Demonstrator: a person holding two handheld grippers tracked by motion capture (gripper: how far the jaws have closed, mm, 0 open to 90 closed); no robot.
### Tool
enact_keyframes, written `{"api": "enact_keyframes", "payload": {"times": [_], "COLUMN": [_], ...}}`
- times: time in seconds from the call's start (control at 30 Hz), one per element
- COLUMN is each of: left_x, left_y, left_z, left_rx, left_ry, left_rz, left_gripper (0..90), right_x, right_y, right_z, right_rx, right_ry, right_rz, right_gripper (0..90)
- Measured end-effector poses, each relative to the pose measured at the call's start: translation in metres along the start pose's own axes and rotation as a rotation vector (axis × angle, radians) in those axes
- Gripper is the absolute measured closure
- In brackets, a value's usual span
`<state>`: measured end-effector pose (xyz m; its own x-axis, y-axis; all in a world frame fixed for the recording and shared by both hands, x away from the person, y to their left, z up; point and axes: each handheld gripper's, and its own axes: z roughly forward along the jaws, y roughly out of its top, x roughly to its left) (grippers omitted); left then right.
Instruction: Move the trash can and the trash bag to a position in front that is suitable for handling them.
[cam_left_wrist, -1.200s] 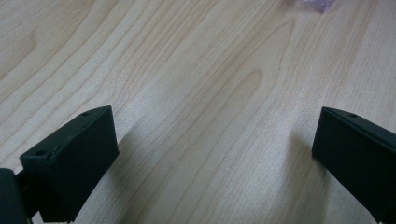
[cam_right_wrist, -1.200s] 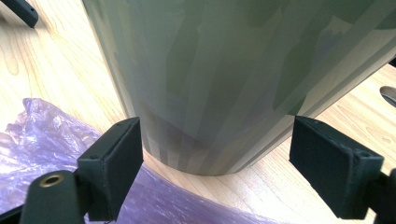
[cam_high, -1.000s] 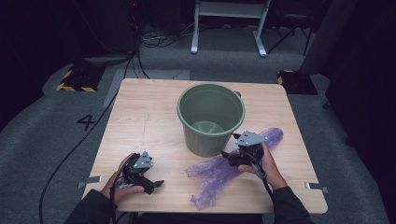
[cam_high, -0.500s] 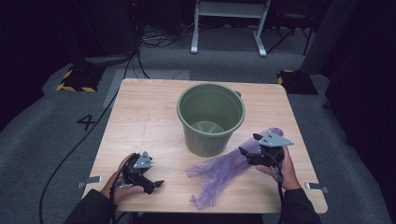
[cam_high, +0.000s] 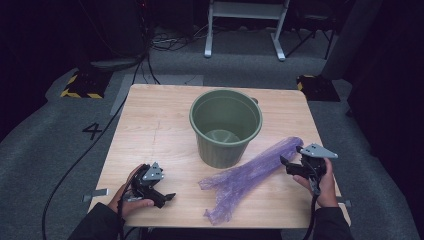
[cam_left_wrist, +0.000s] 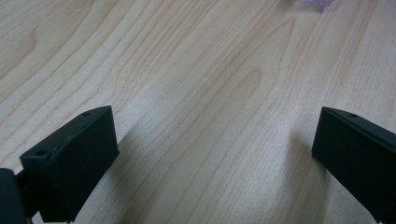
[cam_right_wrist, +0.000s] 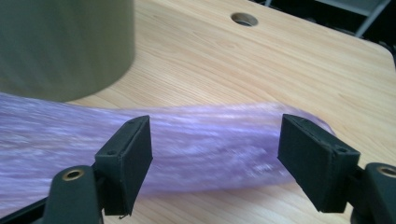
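Note:
A green bucket (cam_high: 226, 125) stands upright mid-table, empty inside. A crumpled purple plastic bag (cam_high: 250, 175) lies stretched from the bucket's right side toward the front edge. My right gripper (cam_high: 290, 167) is open at the bag's far right end; in the right gripper view the purple plastic bag (cam_right_wrist: 201, 144) lies between and beyond the spread jaws, with the bucket wall (cam_right_wrist: 60, 46) at the upper left. My left gripper (cam_high: 165, 197) rests open at the front left over bare wood, nothing between its jaws (cam_left_wrist: 210, 158).
The wooden table (cam_high: 155, 125) has bare room left of the bucket. A round hole (cam_right_wrist: 243, 19) is in the tabletop past the bag. Beyond the table are grey floor, cables, a white stand (cam_high: 245, 30) and yellow-black striped blocks (cam_high: 80, 86).
My right gripper has moved right and toward the front, from beside the bucket to the bag's right end. The bag now lies longer and flatter. The left gripper stayed still.

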<state>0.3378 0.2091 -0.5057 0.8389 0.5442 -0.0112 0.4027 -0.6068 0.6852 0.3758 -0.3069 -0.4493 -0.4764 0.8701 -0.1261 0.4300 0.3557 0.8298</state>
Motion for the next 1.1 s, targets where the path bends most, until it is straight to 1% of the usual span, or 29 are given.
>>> {"api": "enact_keyframes", "payload": {"times": [0.03,0.1,0.27,0.33,0.37,0.4,0.43,0.47,0.5,0.53,0.57,0.6,0.63,0.67,0.73,0.77,0.8,0.83,0.87,0.9,0.93,0.97,1.0,1.1], "left_x": [0.0,0.0,0.0,0.0,0.0,0.0,0.0,0.0,0.0,0.0,0.0,0.0,0.0,0.0,0.001,0.001,0.001,0.001,0.001,0.001,0.001,0.001,0.001,0.001], "left_y": [0.0,0.0,0.0,0.0,0.0,0.0,0.0,0.0,0.0,0.0,0.001,0.001,0.001,0.001,0.001,0.001,0.001,0.001,0.001,0.001,0.001,0.001,0.001,0.001], "left_z": [0.0,0.0,0.0,0.0,0.0,0.0,0.0,0.0,0.0,0.0,0.0,0.0,0.001,0.001,0.001,0.001,0.001,0.001,0.001,0.001,0.001,0.001,0.001,0.001], "left_rx": [0.0,0.0,0.0,0.0,0.0,0.001,0.001,0.001,0.0,0.0,0.001,0.002,0.001,0.001,0.0,0.0,0.0,0.0,0.0,0.0,0.001,0.001,0.001,0.001], "left_ry": [0.0,-0.001,0.0,0.0,0.0,0.002,0.002,0.002,0.002,0.002,0.001,0.0,-0.002,-0.002,-0.002,-0.002,-0.002,-0.002,-0.002,-0.002,-0.003,-0.004,-0.004,-0.004], "left_rz": [0.001,0.0,0.0,0.0,0.001,0.0,0.0,-0.002,-0.002,-0.001,-0.002,-0.001,0.002,0.002,0.004,0.003,0.003,0.003,0.003,0.003,0.003,0.005,0.005,0.006], "left_gripper": [0.0,0.0,0.0,0.0,0.0,0.0,0.0,0.0,0.0,0.0,0.0,0.0,0.0,0.0,0.0,0.0,0.0,0.0,0.0,0.0,0.0,0.0,0.0,0.0], "right_x": [0.0,-0.005,-0.016,-0.016,-0.017,-0.016,-0.016,-0.016,-0.015,-0.014,-0.014,-0.013,-0.011,-0.011,-0.008,-0.006,-0.006,-0.004,-0.002,-0.002,0.0,0.001,0.002,0.008], "right_y": [0.0,-0.003,-0.007,-0.007,-0.007,-0.007,-0.007,-0.007,-0.007,-0.005,-0.005,-0.004,-0.002,-0.002,-0.002,-0.002,-0.002,-0.002,-0.002,-0.002,-0.002,-0.001,-0.001,0.0], "right_z": [0.0,0.0,0.005,0.007,0.01,0.017,0.017,0.021,0.025,0.031,0.031,0.035,0.041,0.041,0.048,0.055,0.055,0.058,0.062,0.062,0.064,0.065,0.066,0.07], "right_rx": [0.0,0.003,0.016,0.018,0.025,0.04,0.04,0.049,0.05,0.045,0.045,0.048,0.051,0.051,0.064,0.09,0.09,0.097,0.107,0.107,0.109,0.107,0.109,0.125], "right_ry": [0.0,-0.008,-0.028,-0.029,-0.027,-0.023,-0.023,-0.013,0.01,0.046,0.046,0.051,0.067,0.067,0.078,0.09,0.09,0.104,0.116,0.116,0.123,0.133,0.14,0.148], "right_rz": [0.0,0.008,0.042,0.043,0.042,0.032,0.032,0.027,0.035,0.046,0.046,0.042,0.043,0.043,0.037,0.02,0.02,0.016,0.001,0.001,-0.006,-0.009,-0.007,-0.026], "right_gripper": [26.0,25.9,25.5,25.5,25.5,25.4,25.4,25.2,25.0,25.0,25.0,25.1,25.9,25.9,31.3,42.3,42.3,46.9,53.0,53.0,57.1,58.6,59.5,60.1]}}
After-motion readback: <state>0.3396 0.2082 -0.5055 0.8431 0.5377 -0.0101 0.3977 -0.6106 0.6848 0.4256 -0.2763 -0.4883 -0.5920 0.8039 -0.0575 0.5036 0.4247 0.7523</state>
